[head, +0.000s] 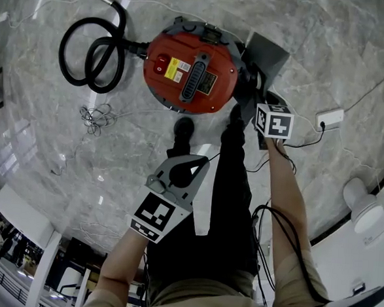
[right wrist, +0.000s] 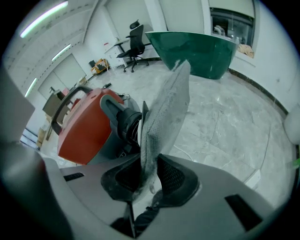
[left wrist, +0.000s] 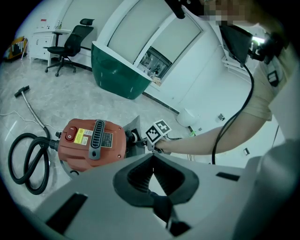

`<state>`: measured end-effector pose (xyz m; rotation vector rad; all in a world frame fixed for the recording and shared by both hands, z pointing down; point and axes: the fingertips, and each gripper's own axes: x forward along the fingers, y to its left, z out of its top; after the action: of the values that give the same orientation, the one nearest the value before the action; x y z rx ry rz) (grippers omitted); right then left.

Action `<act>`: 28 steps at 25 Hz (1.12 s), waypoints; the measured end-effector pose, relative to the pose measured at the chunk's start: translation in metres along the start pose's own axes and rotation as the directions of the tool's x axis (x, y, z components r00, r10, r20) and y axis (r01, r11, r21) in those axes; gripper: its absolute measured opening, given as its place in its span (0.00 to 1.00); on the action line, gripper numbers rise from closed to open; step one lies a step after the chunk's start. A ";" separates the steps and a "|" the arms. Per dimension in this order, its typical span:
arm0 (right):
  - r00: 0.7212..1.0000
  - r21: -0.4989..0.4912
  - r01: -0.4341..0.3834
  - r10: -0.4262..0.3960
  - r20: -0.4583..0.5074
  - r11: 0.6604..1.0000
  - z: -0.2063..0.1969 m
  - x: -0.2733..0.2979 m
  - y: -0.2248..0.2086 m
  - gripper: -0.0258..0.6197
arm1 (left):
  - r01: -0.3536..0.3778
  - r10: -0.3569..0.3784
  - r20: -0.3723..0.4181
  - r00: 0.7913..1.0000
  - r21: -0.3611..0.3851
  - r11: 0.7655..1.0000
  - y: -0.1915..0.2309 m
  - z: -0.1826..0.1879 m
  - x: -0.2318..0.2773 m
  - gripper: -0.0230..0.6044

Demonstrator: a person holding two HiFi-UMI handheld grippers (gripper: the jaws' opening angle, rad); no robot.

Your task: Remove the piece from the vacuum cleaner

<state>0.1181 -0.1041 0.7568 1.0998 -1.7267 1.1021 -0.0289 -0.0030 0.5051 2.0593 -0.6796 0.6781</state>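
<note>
A red vacuum cleaner [head: 190,67] stands on the marble floor, its black hose [head: 91,54] coiled to its left. A flat grey piece [head: 267,56] sticks out from the cleaner's right side. My right gripper [head: 259,88] reaches down to it. In the right gripper view the grey piece [right wrist: 166,112] stands on edge between the pads, and the right gripper [right wrist: 149,161] is shut on its lower edge, next to the cleaner's grey socket [right wrist: 119,117]. My left gripper [head: 198,162] hangs nearer to me, apart from the cleaner. In its own view the left gripper [left wrist: 152,158] is shut and holds nothing.
Thin white cables [head: 96,116] lie on the floor left of my legs. A white socket block [head: 330,118] with a cord sits to the right. A green tub [left wrist: 119,75] and an office chair [left wrist: 68,44] stand farther off. A curved white wall base [head: 365,207] runs at the right.
</note>
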 end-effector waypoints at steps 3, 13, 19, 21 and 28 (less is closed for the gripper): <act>1.000 0.020 -0.007 0.007 -0.005 1.000 0.001 0.000 0.001 0.17 | -0.007 0.007 0.001 1.000 -0.003 1.000 0.003 -0.001 -0.002 0.04; 0.996 -0.134 0.086 -0.081 0.043 0.987 0.000 -0.001 -0.001 0.15 | -0.004 0.004 -0.018 1.000 0.002 1.000 0.003 -0.008 0.005 0.04; 0.993 0.497 -0.115 0.081 0.089 0.860 0.001 -0.001 0.005 0.10 | 0.001 -0.001 -0.024 1.000 0.011 1.000 0.000 -0.007 0.014 0.04; 0.984 0.603 -0.179 0.135 0.118 0.778 0.002 0.000 0.007 0.10 | 0.003 -0.003 -0.026 1.000 0.015 1.000 -0.002 -0.004 0.018 0.04; 0.951 0.740 -0.295 0.264 0.163 0.605 0.003 -0.002 0.010 0.11 | 0.019 -0.017 -0.043 0.999 0.033 0.999 -0.011 -0.002 0.027 0.04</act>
<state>0.1089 -0.1042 0.7516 1.3514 -1.4954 2.1572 -0.0028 -0.0022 0.5183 2.0729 -0.6288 0.7257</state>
